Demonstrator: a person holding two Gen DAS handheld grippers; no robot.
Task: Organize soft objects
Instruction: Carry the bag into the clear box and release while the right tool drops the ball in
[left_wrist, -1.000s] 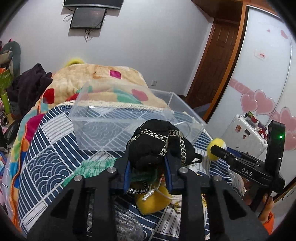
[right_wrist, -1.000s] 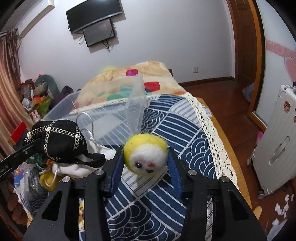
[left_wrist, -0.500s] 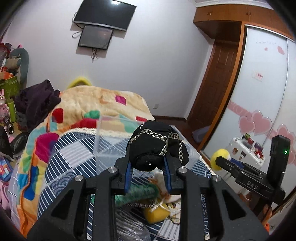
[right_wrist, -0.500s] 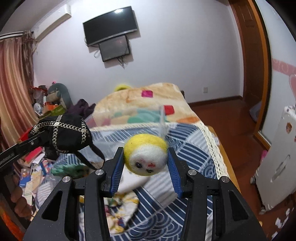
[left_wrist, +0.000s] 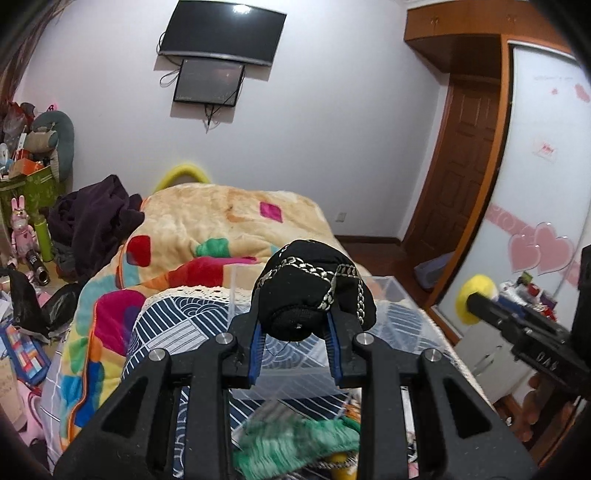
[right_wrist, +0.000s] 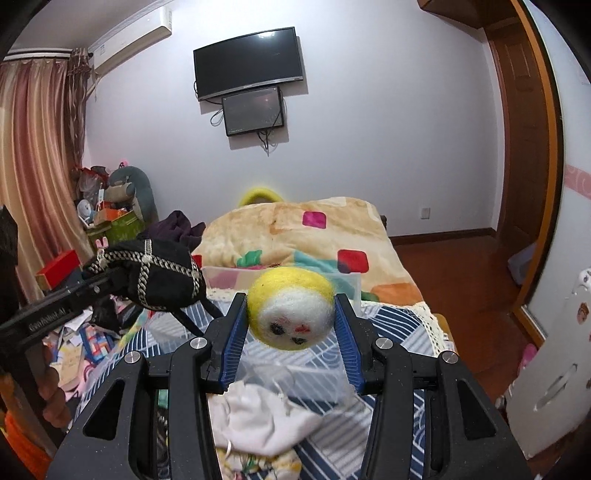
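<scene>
While the left tool (left_wrist: 295, 341) pinches a black fabric bundle (left_wrist: 312, 291) between its blue pads, the right tool (right_wrist: 291, 332) clamps a yellow and white felt ball (right_wrist: 290, 308); both things hang in the air above a clear plastic bin (left_wrist: 391, 325) on the bed (left_wrist: 177, 317).

Only the right wrist view shows the ball's face, with dark lashes and red marks on its white half; from the left wrist view the ball is just a yellow puff at the tip of the other tool, off to the right. The right view catches the bundle from the side, with a black strap hanging below it. It alone shows a white cloth (right_wrist: 258, 417) lying under the tool, an air conditioner (right_wrist: 133, 37) and striped curtains (right_wrist: 33, 155). The left view alone shows a green knitted piece (left_wrist: 295, 439), blurred, and a white wardrobe door with pink hearts (left_wrist: 539, 251).

Silver chain trim crosses the bundle, which bulges round above the pads.

A blue and white patterned cover lies on the bed, with a colourful blanket (left_wrist: 221, 229) beyond. Two dark screens (right_wrist: 251, 74) hang on the pale wall, and clutter fills the left corner.
</scene>
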